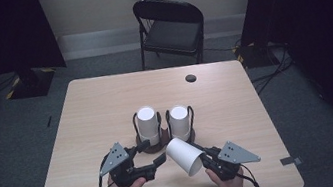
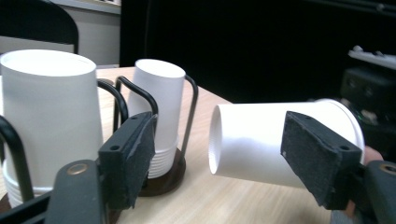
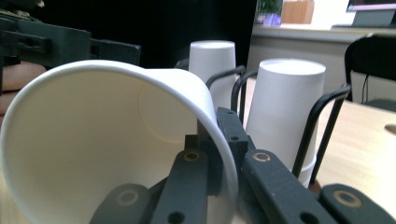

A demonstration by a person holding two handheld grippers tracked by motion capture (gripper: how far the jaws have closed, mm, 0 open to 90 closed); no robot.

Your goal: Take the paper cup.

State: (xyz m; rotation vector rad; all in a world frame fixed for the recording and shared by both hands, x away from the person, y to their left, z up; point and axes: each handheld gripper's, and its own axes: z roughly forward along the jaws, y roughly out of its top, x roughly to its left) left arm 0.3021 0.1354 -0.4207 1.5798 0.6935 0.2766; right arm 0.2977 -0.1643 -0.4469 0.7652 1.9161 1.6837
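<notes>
Right tongs (image 1: 207, 157) pinch the paper cup's (image 1: 185, 156) rim, left tongs (image 1: 152, 152) beside it.

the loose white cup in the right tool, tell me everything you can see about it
The loose white cup is a plain paper cup, tapered, with a rolled rim and a recessed round base. It is tipped onto its side above the wooden table, base pointing toward the two cup stacks in their wire holders, mouth facing the person. The right tool pinches its wall at the rim, one jaw inside and one outside. The left tool stands open around its base end without pressing it. The inside looks empty and clean.
</notes>
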